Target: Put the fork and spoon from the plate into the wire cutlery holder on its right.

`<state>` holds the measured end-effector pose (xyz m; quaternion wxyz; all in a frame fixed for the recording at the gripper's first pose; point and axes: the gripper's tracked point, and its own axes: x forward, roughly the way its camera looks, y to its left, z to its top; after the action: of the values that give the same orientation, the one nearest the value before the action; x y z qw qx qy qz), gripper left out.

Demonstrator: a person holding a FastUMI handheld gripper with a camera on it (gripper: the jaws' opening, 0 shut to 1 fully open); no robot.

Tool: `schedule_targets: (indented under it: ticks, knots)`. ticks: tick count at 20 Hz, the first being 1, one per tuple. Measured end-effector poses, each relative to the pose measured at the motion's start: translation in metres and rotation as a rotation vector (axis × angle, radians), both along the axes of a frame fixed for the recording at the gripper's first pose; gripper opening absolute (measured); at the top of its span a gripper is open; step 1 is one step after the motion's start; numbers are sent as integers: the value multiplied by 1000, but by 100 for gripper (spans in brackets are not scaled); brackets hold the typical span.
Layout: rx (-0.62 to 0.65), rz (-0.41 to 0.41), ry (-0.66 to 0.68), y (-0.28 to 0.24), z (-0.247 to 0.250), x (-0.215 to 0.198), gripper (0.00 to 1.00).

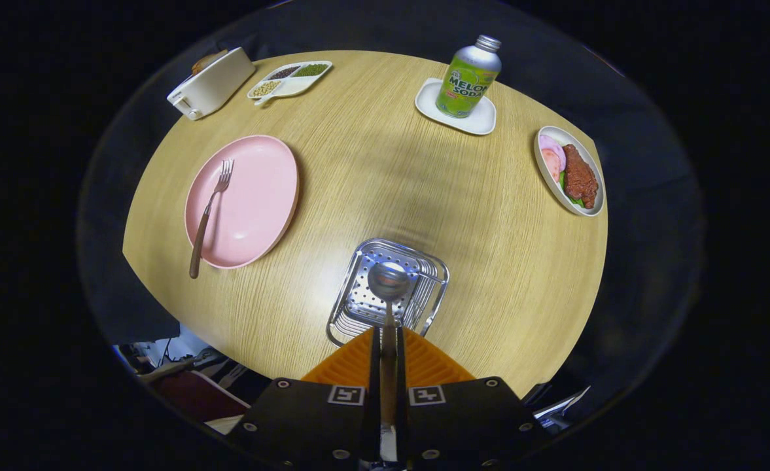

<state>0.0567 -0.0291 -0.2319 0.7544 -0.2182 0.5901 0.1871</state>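
Spoon [388,288] handle in tool [388,340], apparently above holder [388,291]

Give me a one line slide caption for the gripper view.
Hand-held gripper shut on metal spoon above silver wire cutlery holder; wooden-handled fork left on round pink plate.

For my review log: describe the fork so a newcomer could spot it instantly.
On the round wooden table, find the pink plate, left of the wire cutlery holder. The fork lies on its left side, brown handle overhanging the rim. The spoon is clamped in the gripper above the holder.
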Motion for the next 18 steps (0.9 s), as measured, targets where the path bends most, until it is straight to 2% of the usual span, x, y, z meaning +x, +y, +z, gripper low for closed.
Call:
schedule_targets:
  ticks: [3, 5, 8, 11, 14, 17, 18]
  knots:
    - [15, -9, -36, 2, 7, 0, 15]
    - [28, -20, -62, 3, 13, -1, 21]
    - [47, -21, -130, 6, 28, -1, 45]
    - [94, -35, -202, 16, 44, -2, 61]
    - [127, -42, -292, 28, 60, -2, 86]
    - [180, -43, -372, 47, 75, -7, 98]
    - [212, -39, -399, 57, 81, -9, 99]
